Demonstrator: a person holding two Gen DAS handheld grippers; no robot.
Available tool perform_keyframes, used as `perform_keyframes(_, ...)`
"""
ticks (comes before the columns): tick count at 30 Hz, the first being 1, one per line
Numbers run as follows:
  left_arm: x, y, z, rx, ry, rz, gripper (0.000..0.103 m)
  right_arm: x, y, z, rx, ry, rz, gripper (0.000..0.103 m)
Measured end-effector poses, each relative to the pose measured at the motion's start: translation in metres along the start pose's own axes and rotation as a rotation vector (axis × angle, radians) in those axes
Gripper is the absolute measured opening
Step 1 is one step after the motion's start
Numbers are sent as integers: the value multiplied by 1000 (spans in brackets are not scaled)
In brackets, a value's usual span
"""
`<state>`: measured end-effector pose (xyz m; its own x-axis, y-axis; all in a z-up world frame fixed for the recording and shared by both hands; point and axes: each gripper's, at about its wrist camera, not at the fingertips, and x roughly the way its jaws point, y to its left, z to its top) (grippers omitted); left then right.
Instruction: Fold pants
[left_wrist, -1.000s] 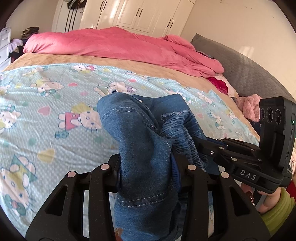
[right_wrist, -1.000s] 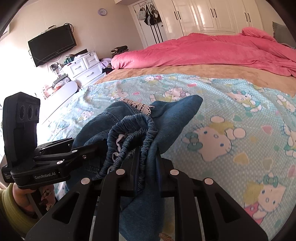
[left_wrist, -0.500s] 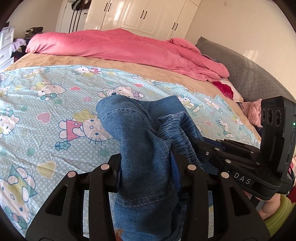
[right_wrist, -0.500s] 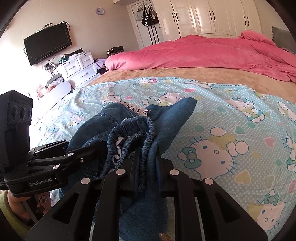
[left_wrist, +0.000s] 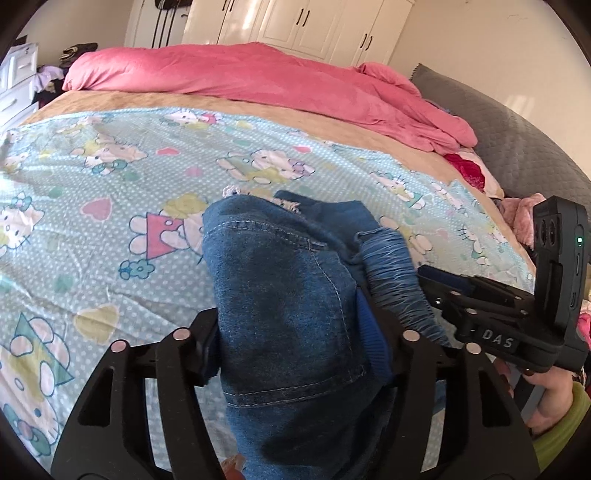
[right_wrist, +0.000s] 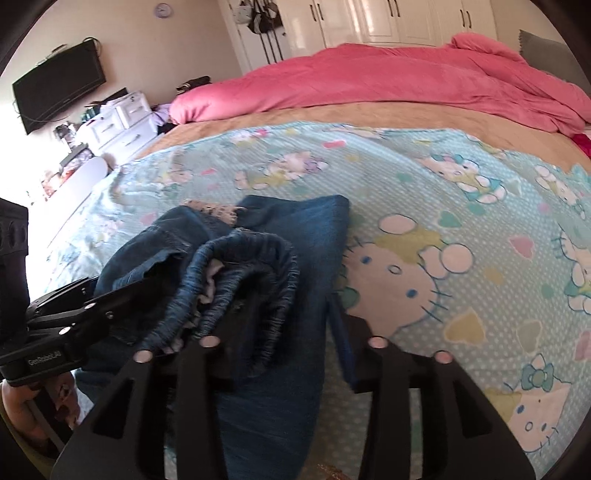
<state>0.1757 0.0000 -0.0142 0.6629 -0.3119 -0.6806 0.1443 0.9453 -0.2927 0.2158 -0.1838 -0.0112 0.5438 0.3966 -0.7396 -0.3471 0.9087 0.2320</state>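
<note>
Blue denim pants lie bunched on the cartoon-print sheet, elastic waistband gathered near me. My left gripper is open, its fingers spread wide with the denim lying between them. My right gripper is open too, fingers apart with the waistband and a leg fold resting between them. The right gripper also shows at the right of the left wrist view. The left gripper shows at the left of the right wrist view.
A pink duvet is heaped along the far side of the bed, above a tan blanket strip. A grey headboard cushion is at right. White drawers and a wall TV stand at left.
Both grippers have opened their fingers wider and released their grip on the denim. The pants have settled lower onto the sheet. Both cameras have shifted slightly nearer the bed.
</note>
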Motion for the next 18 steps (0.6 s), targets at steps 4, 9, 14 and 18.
perform_keyframes(4,4,3,-3,-2,22,24,62,5,-7,-4,4,25,-67,60)
perform_keyframes(9,11,8,-8,-12,56,37,67,14,-15,-10,25,64,-92,62)
perform_keyframes(14,16,10,-12,-10,73,44,68,13,-12,-14,3,56,-114,62)
perform_keyframes(18,15,11,-13,-18,68,36,71,9,-14,-14,27,36,-99,65)
